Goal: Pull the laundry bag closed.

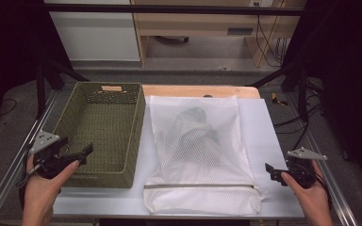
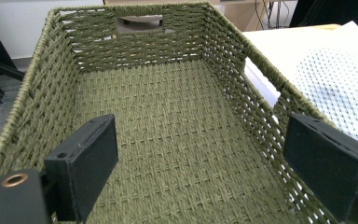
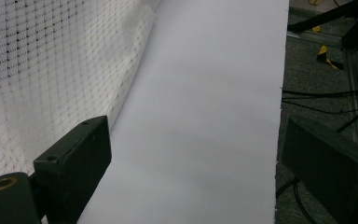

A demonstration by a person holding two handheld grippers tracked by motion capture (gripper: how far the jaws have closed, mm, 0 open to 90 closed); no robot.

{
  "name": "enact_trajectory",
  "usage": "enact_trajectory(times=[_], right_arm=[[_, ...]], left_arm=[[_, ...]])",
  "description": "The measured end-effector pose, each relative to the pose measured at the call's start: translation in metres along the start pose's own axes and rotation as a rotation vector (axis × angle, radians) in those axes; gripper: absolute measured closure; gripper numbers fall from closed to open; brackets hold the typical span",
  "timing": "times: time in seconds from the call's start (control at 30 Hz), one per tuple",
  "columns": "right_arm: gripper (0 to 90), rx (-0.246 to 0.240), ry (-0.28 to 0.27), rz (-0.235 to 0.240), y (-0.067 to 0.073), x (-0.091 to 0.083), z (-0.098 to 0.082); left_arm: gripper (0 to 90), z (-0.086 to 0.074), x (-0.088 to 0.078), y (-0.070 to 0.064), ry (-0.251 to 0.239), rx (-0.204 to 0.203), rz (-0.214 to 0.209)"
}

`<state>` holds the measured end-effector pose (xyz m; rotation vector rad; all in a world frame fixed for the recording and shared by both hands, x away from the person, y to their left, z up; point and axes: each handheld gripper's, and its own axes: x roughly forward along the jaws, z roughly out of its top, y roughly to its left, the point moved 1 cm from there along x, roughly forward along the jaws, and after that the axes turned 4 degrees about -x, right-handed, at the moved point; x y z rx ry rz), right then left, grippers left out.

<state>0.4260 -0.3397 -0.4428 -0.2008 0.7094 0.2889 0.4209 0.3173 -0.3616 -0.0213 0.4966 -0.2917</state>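
lying flat in the middle of the high view, a white mesh laundry bag point(image 1: 199, 155) is seen with a dark garment point(image 1: 195, 123) bundled inside it and its zipper point(image 1: 200, 186) running across the lower end, apparently closed. an empty green woven basket point(image 1: 75, 176) stands just beside the bag, at the left of the frame, on the white-covered worktop point(image 1: 264, 136). the left gripper point(image 1: 75, 157) is held at the lower left, over the near rim of the basket, with its jaws apart and nothing between them; in the left gripper view the basket floor point(image 2: 168, 140) shows between the two pads. the right gripper point(image 1: 274, 172) is held at the lower right, near the zipper end of the bag but apart from it, its jaws likewise spread and empty; in the right gripper view the mesh point(image 3: 51, 70) lies at the upper left and bare worktop sheet point(image 3: 205, 116) ahead.

the step in hand is judged to be the approach to the bag, most likely to open it and move the garment to the basket. it would be done well if the zipper pull, which cannot be made out clearly here, were found first at the lower right corner of the bag. the mesh near it should be pinned by one gripper while the pull is drawn by the other, since loose net is likely to bunch and slide on the smooth sheet.
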Motion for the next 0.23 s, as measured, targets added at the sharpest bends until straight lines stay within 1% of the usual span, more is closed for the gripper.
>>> enact_trajectory(times=[0.07, 0.13, 0.17, 0.2, 0.23], right_arm=[[9.1, 0.008, 0.000, 0.003, 0.0033, 0.0010, -0.0021], [9.3, -0.009, -0.007, 0.003, 0.0058, 0.0020, -0.0043], [9.5, -0.016, -0.013, 0.002, 0.0068, 0.0021, -0.0046], [9.7, -0.014, -0.022, -0.004, 0.0094, 0.0019, -0.0045], [9.7, -0.013, -0.029, 0.002, 0.0108, 0.0017, -0.0042]], left_arm=[[9.3, -0.0019, -0.0011, 0.0002, 0.002, -0.003, -0.005], [9.1, -0.0033, -0.0014, -0.0004, 0.000, 0.000, -0.006], [9.1, -0.0034, -0.0020, -0.0007, 0.004, 0.008, -0.005], [9.0, -0.0034, -0.0023, -0.0009, 0.002, 0.009, -0.004], [9.0, -0.0033, -0.0028, -0.0013, -0.001, 0.011, -0.006]])
